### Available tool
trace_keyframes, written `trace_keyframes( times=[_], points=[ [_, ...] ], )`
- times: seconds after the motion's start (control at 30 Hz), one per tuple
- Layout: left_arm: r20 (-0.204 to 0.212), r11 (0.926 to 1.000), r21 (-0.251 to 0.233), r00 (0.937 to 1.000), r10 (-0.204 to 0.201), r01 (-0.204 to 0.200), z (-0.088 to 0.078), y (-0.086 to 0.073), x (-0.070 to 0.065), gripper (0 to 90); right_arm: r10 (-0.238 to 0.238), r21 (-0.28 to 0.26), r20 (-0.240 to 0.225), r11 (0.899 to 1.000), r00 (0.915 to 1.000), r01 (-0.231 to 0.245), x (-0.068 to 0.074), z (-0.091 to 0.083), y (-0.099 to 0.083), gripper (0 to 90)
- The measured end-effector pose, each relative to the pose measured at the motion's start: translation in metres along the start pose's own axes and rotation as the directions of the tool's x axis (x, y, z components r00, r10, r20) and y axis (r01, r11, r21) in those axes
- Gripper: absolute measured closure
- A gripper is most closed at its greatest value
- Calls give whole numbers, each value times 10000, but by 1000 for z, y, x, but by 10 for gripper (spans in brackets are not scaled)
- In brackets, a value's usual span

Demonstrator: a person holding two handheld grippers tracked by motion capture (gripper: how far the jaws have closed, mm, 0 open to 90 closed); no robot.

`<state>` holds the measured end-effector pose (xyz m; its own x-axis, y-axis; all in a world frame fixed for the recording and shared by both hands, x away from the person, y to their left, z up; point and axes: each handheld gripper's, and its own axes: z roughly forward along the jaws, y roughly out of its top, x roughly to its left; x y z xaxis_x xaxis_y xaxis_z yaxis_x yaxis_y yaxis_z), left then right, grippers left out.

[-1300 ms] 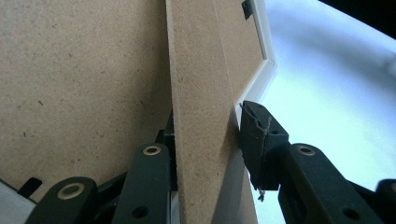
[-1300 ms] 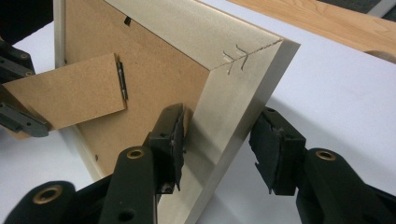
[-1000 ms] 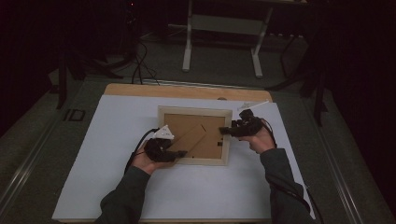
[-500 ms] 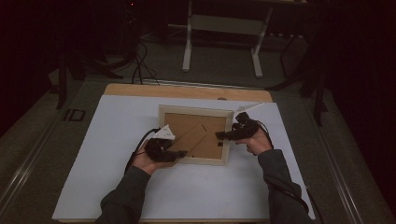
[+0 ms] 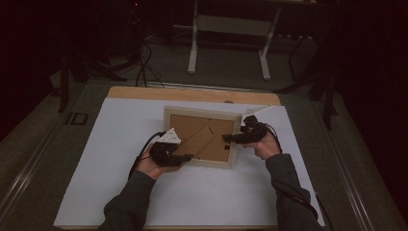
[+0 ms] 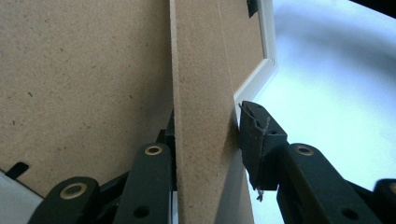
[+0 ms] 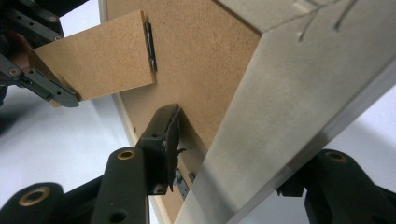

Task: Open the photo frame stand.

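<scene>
A wooden picture frame [image 5: 199, 111] lies face down on the white table cover, with its brown backing [image 7: 201, 60] up. Its hinged stand [image 5: 199, 139] is lifted off the backing. My left gripper [image 5: 186, 157] is shut on the stand's free end [image 6: 201, 116], one jaw on each long edge. My right gripper [image 5: 227, 138] straddles the frame's right rail [image 7: 289, 93]. Its jaws have just been closing. Its inner pad [image 7: 166, 140] rests over the backing, a gap away from the rail, and the outer jaw is partly hidden behind the rail. The left gripper [image 7: 37, 56] also shows in the right gripper view.
The white cover [image 5: 120, 144] lies on a wooden tabletop [image 5: 144, 91] whose far edge shows. Small black clips [image 7: 184, 184] sit along the backing's edge near my right inner pad. Beyond the table stand a white leg frame [image 5: 195, 48] and loose cables [image 5: 144, 62] on the floor.
The right hand has shifted slightly at the frame's right rail. The left hand, the raised stand and the frame have stayed where they were.
</scene>
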<state>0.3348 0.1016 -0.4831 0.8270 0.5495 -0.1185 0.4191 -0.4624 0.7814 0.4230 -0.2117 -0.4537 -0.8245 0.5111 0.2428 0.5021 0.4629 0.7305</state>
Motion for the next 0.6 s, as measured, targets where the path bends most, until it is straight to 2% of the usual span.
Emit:
trace_keyframes(
  times=[0.6],
  points=[
    [-707,9997,-49,9972,252,-257,-1,5,-6,666,-541,-7,375,9985,9978,542,5,-8,5,551]
  ],
)
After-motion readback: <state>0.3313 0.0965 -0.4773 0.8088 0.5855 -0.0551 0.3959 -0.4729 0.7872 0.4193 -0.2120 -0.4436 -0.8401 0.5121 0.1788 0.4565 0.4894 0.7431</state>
